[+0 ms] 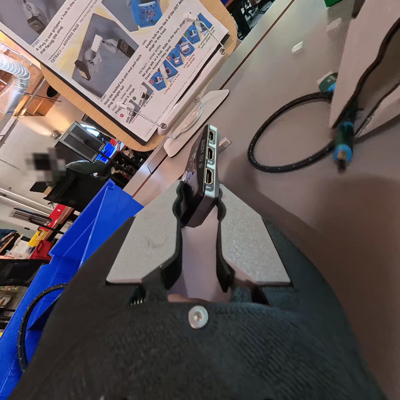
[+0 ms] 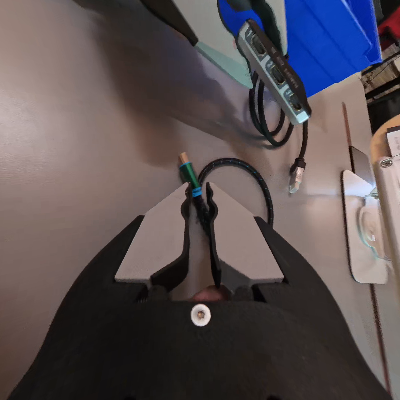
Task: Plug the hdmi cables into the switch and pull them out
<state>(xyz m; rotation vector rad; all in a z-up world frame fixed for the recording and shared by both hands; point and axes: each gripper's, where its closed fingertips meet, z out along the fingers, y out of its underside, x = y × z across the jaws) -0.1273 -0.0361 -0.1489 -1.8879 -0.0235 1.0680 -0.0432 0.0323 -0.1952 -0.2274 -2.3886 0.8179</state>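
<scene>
My left gripper [image 1: 199, 192] is shut on one end of the black HDMI switch [image 1: 203, 171] and holds it above the table. Its three gold ports face right and are empty. The switch also shows at the top of the right wrist view [image 2: 275, 71]. My right gripper [image 2: 198, 188] is shut on a black braided HDMI cable [image 2: 266, 194] just behind its green and blue plug [image 2: 189, 173]. The plug sticks out past the fingertips, tilted left. In the left wrist view the plug [image 1: 344, 147] hangs to the right of the switch, apart from it.
A blue bin [image 2: 335, 43] stands beside the switch. A second black cable with a grey plug [image 2: 296, 177] lies on the grey table [image 2: 86, 151]. A stand with a printed instruction sheet [image 1: 134, 65] is at the table's far edge. About 12 cm separates my left fingertips from my right.
</scene>
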